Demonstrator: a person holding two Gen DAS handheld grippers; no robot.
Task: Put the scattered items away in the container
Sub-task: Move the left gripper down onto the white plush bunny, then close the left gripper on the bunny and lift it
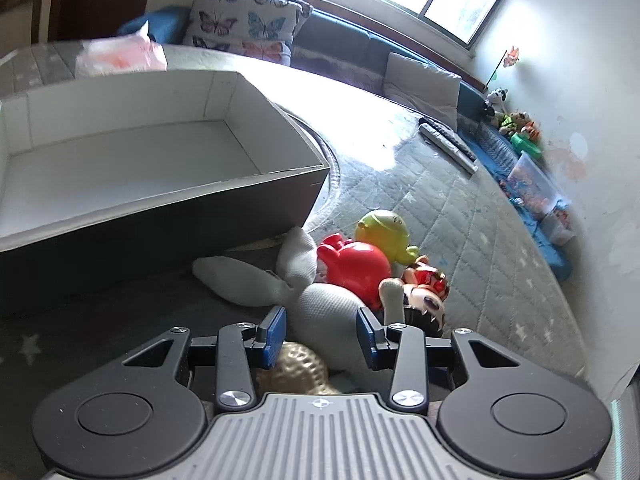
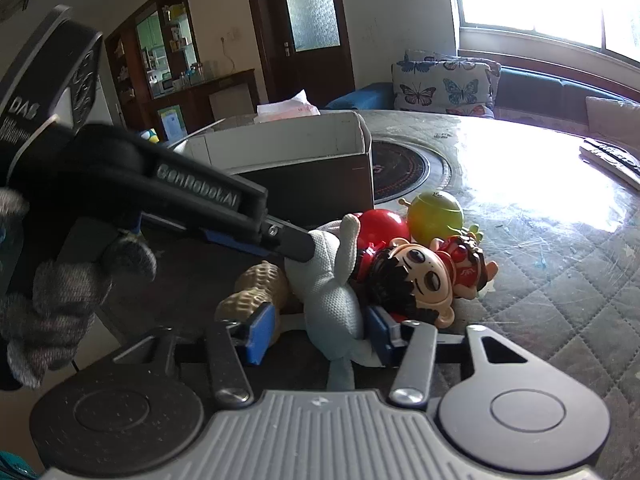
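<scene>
A grey plush rabbit (image 1: 320, 300) lies on the quilted table beside a red round toy (image 1: 356, 268), a green round toy (image 1: 382, 232), a big-headed doll (image 1: 424, 292) and a peanut toy (image 1: 296, 368). My left gripper (image 1: 322, 334) is open with its jaws on either side of the rabbit's body. In the right wrist view my right gripper (image 2: 320, 332) is open around the rabbit's lower body (image 2: 332, 300). The left gripper's fingers (image 2: 292, 244) reach the rabbit from the left. The peanut (image 2: 256, 292) and doll (image 2: 416, 272) lie beside it. The empty white box (image 1: 132, 168) stands at the left.
A round dark hob plate (image 2: 404, 168) is set in the table behind the box (image 2: 320, 156). Remote controls (image 1: 448, 144) lie further back. Butterfly cushions (image 1: 244, 24) and a bench with small toys (image 1: 516, 124) line the window wall. A pink bag (image 1: 120, 56) sits behind the box.
</scene>
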